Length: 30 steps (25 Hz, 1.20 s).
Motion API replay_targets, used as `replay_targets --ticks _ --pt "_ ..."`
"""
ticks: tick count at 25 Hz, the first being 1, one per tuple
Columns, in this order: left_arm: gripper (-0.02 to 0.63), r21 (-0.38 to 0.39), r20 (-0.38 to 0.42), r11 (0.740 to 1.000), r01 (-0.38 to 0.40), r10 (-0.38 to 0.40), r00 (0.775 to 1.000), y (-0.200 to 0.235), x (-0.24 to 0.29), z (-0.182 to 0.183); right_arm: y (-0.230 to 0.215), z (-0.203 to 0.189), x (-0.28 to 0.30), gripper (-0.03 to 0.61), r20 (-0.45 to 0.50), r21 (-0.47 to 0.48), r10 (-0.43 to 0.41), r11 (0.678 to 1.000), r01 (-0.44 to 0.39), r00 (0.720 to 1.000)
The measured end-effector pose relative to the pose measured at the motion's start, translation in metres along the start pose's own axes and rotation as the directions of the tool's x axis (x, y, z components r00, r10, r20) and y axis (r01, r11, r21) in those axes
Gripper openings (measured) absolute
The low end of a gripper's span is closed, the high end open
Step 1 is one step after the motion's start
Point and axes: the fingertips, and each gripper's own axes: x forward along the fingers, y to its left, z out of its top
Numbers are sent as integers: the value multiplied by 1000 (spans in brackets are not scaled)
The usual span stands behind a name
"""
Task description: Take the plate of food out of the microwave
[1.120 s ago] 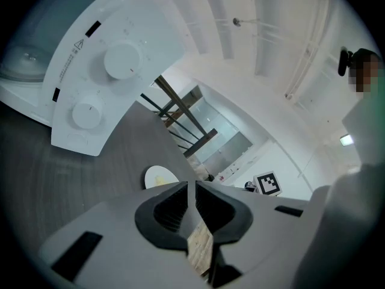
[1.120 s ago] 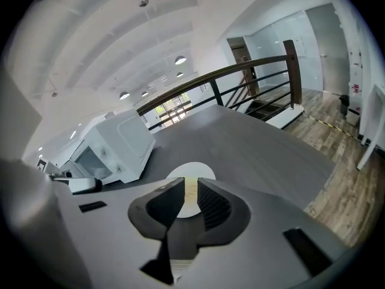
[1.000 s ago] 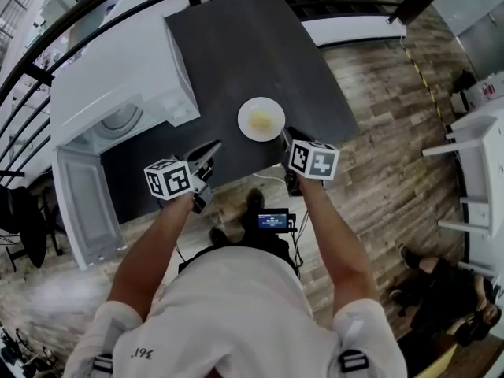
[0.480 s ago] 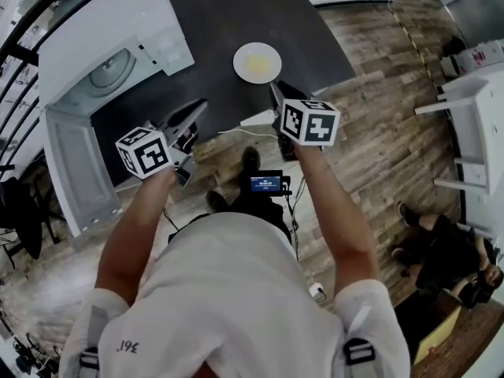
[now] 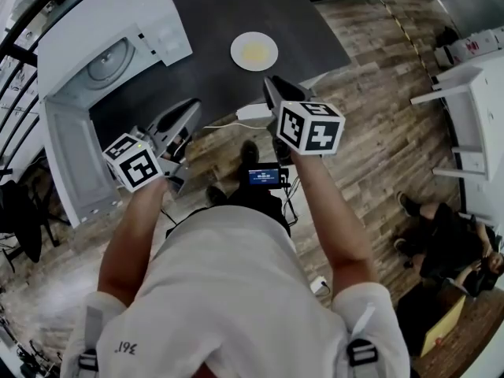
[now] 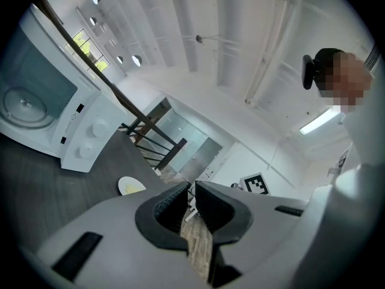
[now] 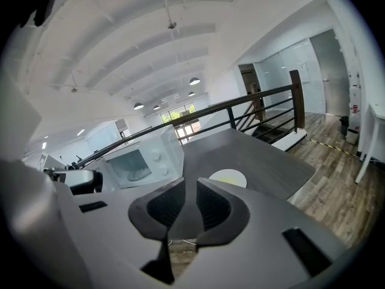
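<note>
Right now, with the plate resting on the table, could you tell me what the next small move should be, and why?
Probably bring the left gripper to the open microwave door and push it shut: the plate of food already sits on the dark table outside the microwave, and the right gripper is empty too.

The light is bright and even in every view, and shadows are soft and faint. In the head view the white microwave [image 5: 110, 53] is nearly washed out. The dark table [image 5: 236, 6] stays matte without glare, and the plate [image 5: 253, 51] near its front edge is pale and low in detail. The wide lens bends the floor [image 5: 386, 132] boards toward the edges. Both gripper views sit inside a round black vignette, and the railing [image 7: 240, 103] curves strongly. The visible light sources are ceiling lamps [image 7: 194, 81], a strip light [image 6: 319, 120] and a glowing window [image 6: 84, 44]. Distant parts look hazy.
</note>
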Motion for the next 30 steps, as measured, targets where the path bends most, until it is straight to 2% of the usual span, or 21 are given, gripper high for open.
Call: replay_targets --ticks 4,10,21,30 --pt "43 8 34 999 36 -36 999 -24 -16 8 19 2 -20 2 24 -6 20 1000 -20 1000" --pt "43 27 67 998 63 -65 996 -45 -38 16 49 12 -42 2 73 -22 68 998 -66 995" --pt "43 113 90 991 76 -86 992 -83 -67 19 91 16 -97 2 146 -200 158 972 -127 977" --pt "43 178 95 980 90 -108 990 -116 -83 19 113 25 -133 2 185 -253 202 955 -152 962"
